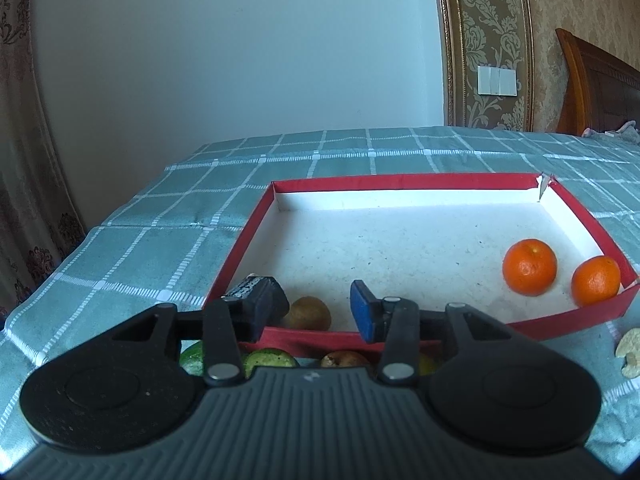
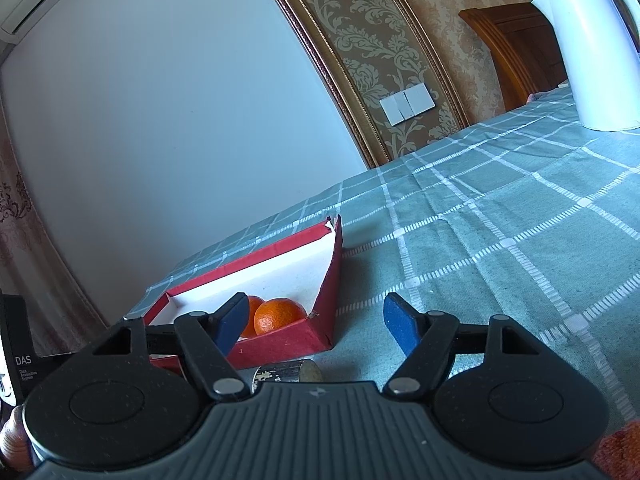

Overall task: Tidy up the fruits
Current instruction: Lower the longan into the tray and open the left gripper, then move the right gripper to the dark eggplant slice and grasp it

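The left hand-held gripper (image 1: 316, 308) hangs over the near wall of the red box (image 1: 400, 181), its pads apart and pressing on nothing. A kiwi (image 1: 310, 313) sits on the white floor of the box just behind that wall, between the pads. I take this as the drop-off of the kiwi. To do it well, the pads should stay clear of the fruit and lift straight out without nudging the kiwi or catching the low cardboard wall.

The left wrist view alone shows the fruit waiting outside the box under the gripper: two green ones (image 1: 269, 358) and another brown one (image 1: 344, 358). It also shows both tangerines (image 1: 529, 267) apart in the box's far right corner.

The right wrist view shows the right hand-held gripper (image 2: 316, 326), released and empty over the checked cloth on the desk (image 2: 500, 216), and a white kettle (image 2: 592, 48) well off to the side.
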{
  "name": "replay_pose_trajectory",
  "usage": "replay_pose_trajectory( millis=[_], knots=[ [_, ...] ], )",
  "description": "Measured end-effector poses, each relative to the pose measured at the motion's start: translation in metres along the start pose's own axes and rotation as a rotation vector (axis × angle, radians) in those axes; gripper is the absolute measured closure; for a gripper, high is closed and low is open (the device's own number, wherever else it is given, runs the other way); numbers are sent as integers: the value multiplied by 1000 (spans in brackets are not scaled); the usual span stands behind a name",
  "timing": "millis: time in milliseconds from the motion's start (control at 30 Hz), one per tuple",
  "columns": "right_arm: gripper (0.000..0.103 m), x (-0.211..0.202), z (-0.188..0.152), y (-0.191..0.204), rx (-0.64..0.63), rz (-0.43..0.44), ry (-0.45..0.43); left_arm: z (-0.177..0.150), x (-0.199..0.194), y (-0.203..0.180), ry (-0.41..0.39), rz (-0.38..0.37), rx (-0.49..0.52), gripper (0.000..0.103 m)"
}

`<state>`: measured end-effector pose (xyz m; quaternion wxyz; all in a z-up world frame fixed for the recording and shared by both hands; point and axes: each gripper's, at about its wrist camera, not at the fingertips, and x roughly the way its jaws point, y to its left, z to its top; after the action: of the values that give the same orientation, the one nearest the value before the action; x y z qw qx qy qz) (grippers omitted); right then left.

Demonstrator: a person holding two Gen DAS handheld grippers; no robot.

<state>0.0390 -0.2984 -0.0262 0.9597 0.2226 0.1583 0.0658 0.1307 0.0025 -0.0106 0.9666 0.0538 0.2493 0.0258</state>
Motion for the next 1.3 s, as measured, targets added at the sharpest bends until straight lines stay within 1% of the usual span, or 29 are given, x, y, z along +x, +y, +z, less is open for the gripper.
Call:
replay_pose_trajectory(
  millis=[67,200,300,333,367,400,433,567,700,733,767,833,900,967,1033,1133,1233,1300],
  knots=[
    [29,0,0,0,-1,-2,0,-1,-4,2,-5,6,-5,57],
    [29,0,0,0,-1,-3,1,-2,-15,8,-13,0,-19,54],
    [29,0,0,0,-1,-6,1,-4,-26,12,-17,-6,-37,48],
    [29,-1,0,0,-2,-7,2,-6,-31,14,-22,-10,-40,42],
    [29,-1,0,0,-2,-8,2,-8,-37,15,-28,-10,-41,31],
    [29,-1,0,0,-2,-10,1,-11,-41,16,-33,-10,-42,25],
    [29,-1,0,0,-2,-11,1,-15,-48,18,-45,-11,-41,16],
    [29,-1,0,1,-4,-17,-3,-30,-64,20,-77,-6,-24,4],
    [29,-3,0,2,-8,-20,-17,-44,-62,21,-90,29,-8,0],
    [29,-4,-1,2,-8,-19,-25,-46,-59,22,-83,39,-10,0],
    [27,-5,-1,2,-8,-17,-32,-46,-56,25,-58,26,-21,0],
    [21,-6,-1,3,-10,-17,-38,-47,-57,31,-65,16,-53,0],
    [21,-7,-1,4,-16,-13,-33,-48,-56,35,-63,-7,-69,0],
    [21,-7,0,6,-28,-9,-13,-48,-55,39,-52,0,-96,0],
    [21,-9,2,10,-47,-23,2,-48,-53,42,-38,13,-117,0],
    [21,-11,5,25,-147,-67,36,-48,-53,42,-42,12,-120,0],
    [21,-13,0,44,-273,-77,62,-48,-53,43,-39,18,-120,0],
    [21,-13,-4,53,-326,-84,70,-48,-53,43,-43,19,-124,0]
  ],
)
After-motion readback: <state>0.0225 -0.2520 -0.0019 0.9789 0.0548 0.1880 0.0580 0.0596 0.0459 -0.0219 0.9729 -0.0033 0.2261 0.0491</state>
